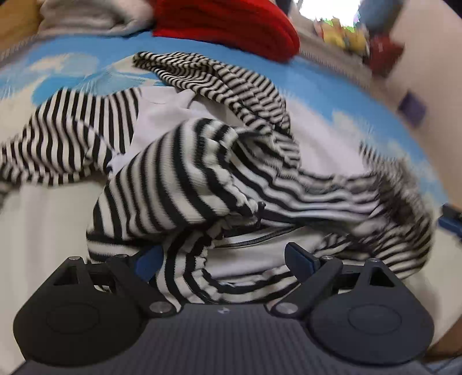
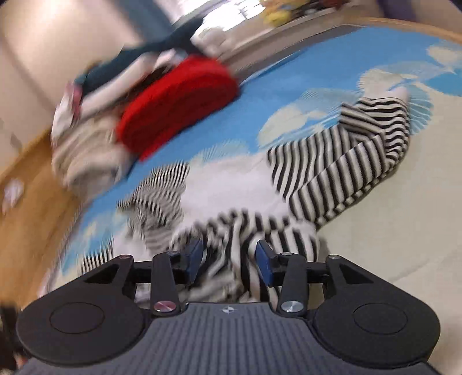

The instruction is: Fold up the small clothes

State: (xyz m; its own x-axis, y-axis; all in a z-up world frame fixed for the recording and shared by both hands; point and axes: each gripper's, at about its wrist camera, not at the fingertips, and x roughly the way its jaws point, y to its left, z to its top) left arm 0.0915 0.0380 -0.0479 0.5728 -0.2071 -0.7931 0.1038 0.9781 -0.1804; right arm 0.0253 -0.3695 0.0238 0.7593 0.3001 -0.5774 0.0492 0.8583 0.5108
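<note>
A black-and-white striped garment (image 1: 179, 178) with a white lining lies crumpled on the blue-and-white bed sheet (image 1: 72, 54). In the left wrist view my left gripper (image 1: 222, 256) is open wide, with a bunched striped fold and its zipper edge lying between the fingers. In the right wrist view the same striped garment (image 2: 340, 167) spreads ahead and to the right. My right gripper (image 2: 229, 256) is open, its blue pads (image 2: 264, 262) on either side of a bunched striped fold. The picture is blurred by motion.
A folded red knit garment (image 1: 231, 23) (image 2: 179, 101) sits at the far side of the bed, beside a pale grey-white pile (image 1: 86, 17). Toys stand on a ledge (image 1: 346, 34) beyond. A wooden floor (image 2: 26, 178) shows at the left.
</note>
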